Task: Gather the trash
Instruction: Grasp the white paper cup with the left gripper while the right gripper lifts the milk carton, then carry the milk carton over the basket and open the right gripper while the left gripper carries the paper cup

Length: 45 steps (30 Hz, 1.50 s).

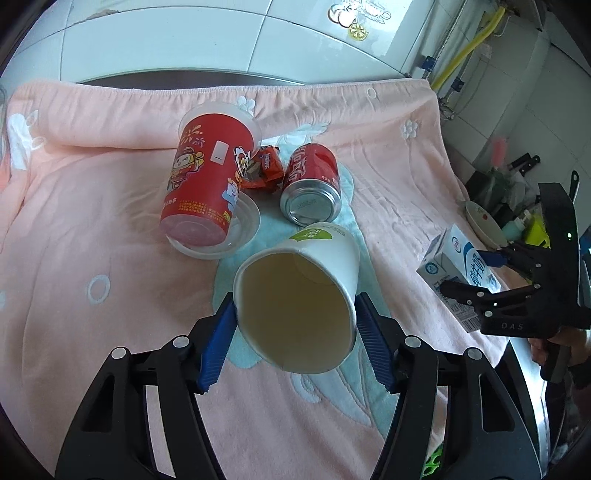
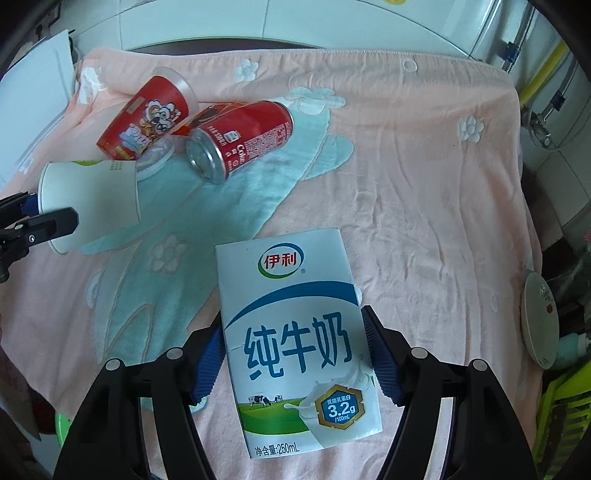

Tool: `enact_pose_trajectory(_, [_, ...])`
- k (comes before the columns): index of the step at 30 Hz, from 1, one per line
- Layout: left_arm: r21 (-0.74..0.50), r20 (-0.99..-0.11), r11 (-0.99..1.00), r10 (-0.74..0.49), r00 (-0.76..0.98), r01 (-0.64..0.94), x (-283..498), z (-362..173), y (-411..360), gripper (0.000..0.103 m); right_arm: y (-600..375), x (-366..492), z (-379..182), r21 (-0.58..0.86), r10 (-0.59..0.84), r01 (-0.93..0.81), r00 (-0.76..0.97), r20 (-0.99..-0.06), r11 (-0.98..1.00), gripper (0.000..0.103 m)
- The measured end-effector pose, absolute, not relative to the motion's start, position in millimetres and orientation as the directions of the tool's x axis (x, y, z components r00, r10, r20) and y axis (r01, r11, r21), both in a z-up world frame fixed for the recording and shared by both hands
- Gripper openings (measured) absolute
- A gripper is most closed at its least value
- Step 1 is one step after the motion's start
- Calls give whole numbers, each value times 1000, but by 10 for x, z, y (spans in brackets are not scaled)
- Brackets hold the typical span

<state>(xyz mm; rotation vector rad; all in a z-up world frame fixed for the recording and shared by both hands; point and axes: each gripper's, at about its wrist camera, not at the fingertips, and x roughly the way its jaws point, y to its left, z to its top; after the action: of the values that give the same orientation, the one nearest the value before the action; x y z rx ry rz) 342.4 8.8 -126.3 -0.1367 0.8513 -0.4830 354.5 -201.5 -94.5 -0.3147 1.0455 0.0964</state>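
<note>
My left gripper (image 1: pixel 295 332) is shut on a white paper cup (image 1: pixel 299 299), its open mouth facing the camera; the cup also shows in the right wrist view (image 2: pixel 92 199). My right gripper (image 2: pixel 295 354) is shut on a white and blue milk carton (image 2: pixel 295 332), seen from the left wrist view at the right (image 1: pixel 458 273). On the pink towel (image 1: pixel 92 295) lie a red plastic cup (image 1: pixel 207 177) on a clear lid (image 1: pixel 243 229), a red cola can (image 1: pixel 312 184) and a red snack wrapper (image 1: pixel 264 168).
The towel (image 2: pixel 424 184) covers a counter below a white tiled wall (image 1: pixel 184 33). A white plate (image 2: pixel 539 317), bottles and a green rack (image 2: pixel 565 413) stand off the right edge. A yellow hose (image 1: pixel 469 40) runs up the back right.
</note>
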Motion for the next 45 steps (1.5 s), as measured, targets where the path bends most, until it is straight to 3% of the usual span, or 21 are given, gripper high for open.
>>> enact_pose_trajectory(23, [-199, -630, 936, -348, 695, 289, 1594, -639, 332, 63, -1465, 1891, -640, -205, 52, -387, 560, -827, 899, 67])
enact_pose_trajectory(45, [-183, -619, 953, -303, 724, 242, 557, -716, 434, 63, -1149, 1123, -842, -153, 131, -476, 512, -849, 866, 68])
